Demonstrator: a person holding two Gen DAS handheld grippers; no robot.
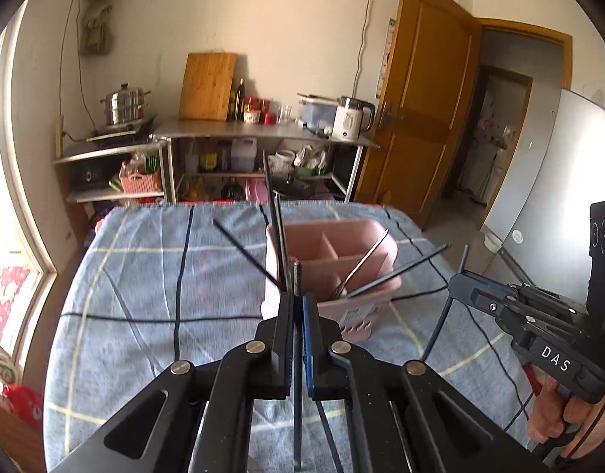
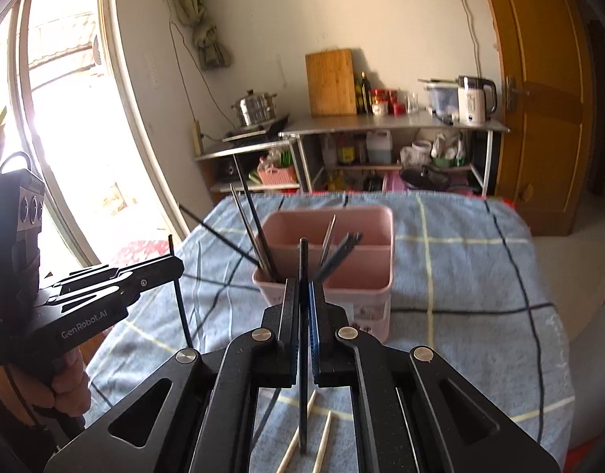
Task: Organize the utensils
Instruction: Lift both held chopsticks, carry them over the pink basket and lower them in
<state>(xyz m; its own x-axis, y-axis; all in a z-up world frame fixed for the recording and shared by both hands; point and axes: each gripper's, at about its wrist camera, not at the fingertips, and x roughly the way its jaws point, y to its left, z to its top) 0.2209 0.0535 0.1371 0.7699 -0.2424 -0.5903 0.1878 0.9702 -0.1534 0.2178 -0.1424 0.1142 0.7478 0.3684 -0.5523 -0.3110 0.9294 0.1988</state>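
Observation:
A pink divided utensil holder (image 1: 357, 252) (image 2: 365, 232) stands on the blue checked cloth and holds several dark chopsticks and a metal utensil. My left gripper (image 1: 297, 299) is shut on a dark chopstick (image 1: 297, 276), held upright just in front of the holder; it shows at the left of the right wrist view (image 2: 176, 266). My right gripper (image 2: 303, 287) is shut on another dark chopstick (image 2: 303, 260), also upright before the holder; it shows at the right of the left wrist view (image 1: 460, 282). Two wooden chopsticks (image 2: 322, 441) lie on the cloth below my right gripper.
The cloth-covered table (image 1: 145, 276) (image 2: 479, 276) ends at a far edge. Behind it stand steel shelves (image 1: 263, 134) with a kettle (image 1: 351, 116), a cutting board and a pot. A wooden door (image 1: 424, 98) is at the right, a window at the left.

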